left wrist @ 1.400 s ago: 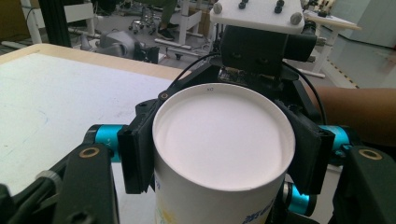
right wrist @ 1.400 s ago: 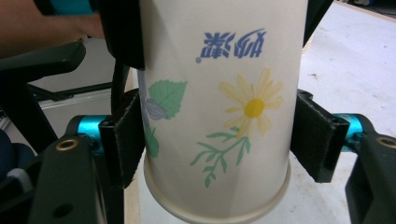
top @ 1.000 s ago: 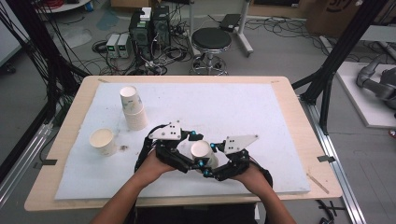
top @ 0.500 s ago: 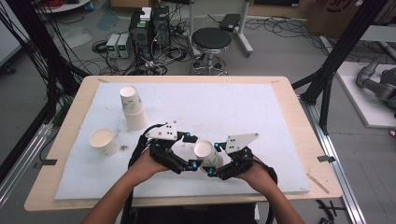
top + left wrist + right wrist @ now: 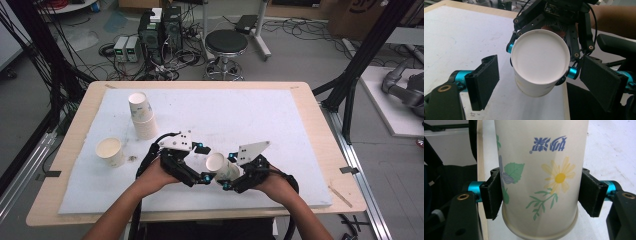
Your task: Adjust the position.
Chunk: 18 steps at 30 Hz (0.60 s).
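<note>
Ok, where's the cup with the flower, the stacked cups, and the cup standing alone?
flowered paper cup (image 5: pixel 560 178), right gripper view, on its yellow flower.
stacked paper cups (image 5: pixel 142 116), high view, on the upper cup's side.
lone paper cup (image 5: pixel 111 153), high view, on its side wall.

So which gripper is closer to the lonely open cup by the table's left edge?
Left. The left gripper is a short way to the right of that open cup. The right gripper is farther right, clamped on a flowered cup.
</note>
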Each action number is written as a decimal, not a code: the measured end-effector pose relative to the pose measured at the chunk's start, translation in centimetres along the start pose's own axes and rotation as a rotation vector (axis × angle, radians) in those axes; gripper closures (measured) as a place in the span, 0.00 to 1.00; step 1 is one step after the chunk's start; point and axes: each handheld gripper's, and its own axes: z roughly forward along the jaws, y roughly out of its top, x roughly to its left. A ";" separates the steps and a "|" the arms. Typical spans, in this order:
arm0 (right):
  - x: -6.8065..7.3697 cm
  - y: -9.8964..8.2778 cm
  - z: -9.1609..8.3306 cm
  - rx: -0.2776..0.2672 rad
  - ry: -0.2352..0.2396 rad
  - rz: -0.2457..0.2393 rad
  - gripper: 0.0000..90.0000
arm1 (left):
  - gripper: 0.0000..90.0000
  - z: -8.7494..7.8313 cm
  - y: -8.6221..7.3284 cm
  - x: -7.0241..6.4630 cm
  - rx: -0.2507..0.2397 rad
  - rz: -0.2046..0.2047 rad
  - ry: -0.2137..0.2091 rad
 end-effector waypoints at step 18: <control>0.5 1.7 1.1 0.123 0.018 -0.098 0.33 | 0.19 0.5 0.3 0.0 0.112 0.035 -0.027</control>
